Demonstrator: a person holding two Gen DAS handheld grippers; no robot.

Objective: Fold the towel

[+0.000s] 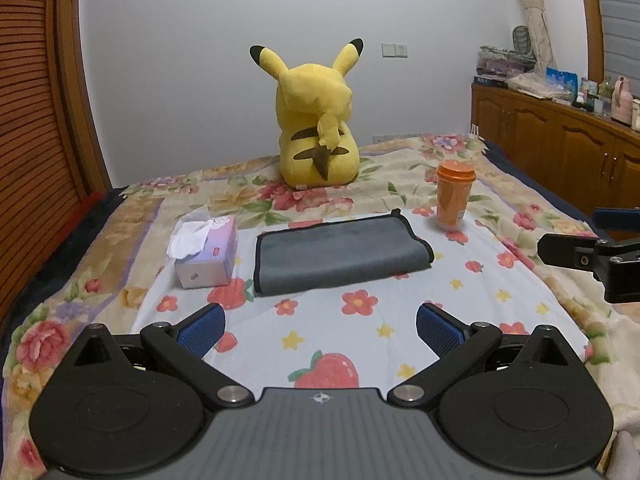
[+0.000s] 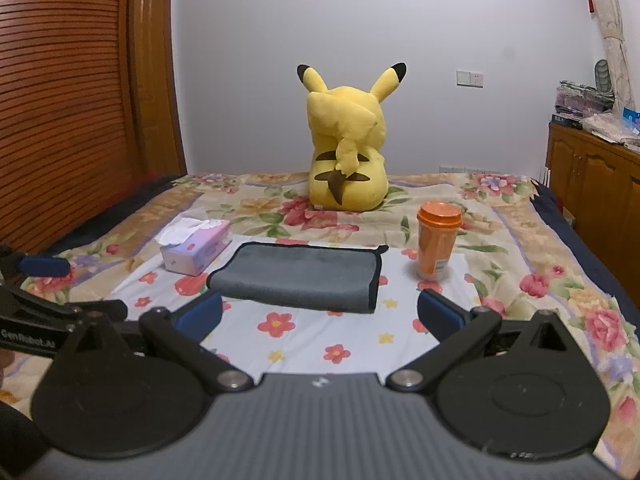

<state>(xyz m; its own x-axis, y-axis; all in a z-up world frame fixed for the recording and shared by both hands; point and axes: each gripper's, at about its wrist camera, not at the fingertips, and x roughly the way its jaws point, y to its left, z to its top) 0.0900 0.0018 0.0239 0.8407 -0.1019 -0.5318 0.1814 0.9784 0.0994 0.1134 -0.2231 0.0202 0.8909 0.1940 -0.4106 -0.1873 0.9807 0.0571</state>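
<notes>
A grey towel (image 1: 340, 258) with a black hem lies folded flat on the flowered bedsheet; it also shows in the right wrist view (image 2: 298, 276). My left gripper (image 1: 320, 326) is open and empty, held above the sheet just in front of the towel. My right gripper (image 2: 320, 312) is open and empty, also in front of the towel and a little to its right. The right gripper's fingers (image 1: 568, 254) show at the right edge of the left wrist view. The left gripper's blue pad (image 2: 42, 266) shows at the left edge of the right wrist view.
A tissue box (image 1: 204, 256) stands left of the towel. An orange lidded cup (image 1: 454, 196) stands to its right. A yellow plush toy (image 1: 318, 120) sits behind. A wooden cabinet (image 1: 560, 136) lines the right wall, a slatted wooden door (image 2: 68, 92) the left.
</notes>
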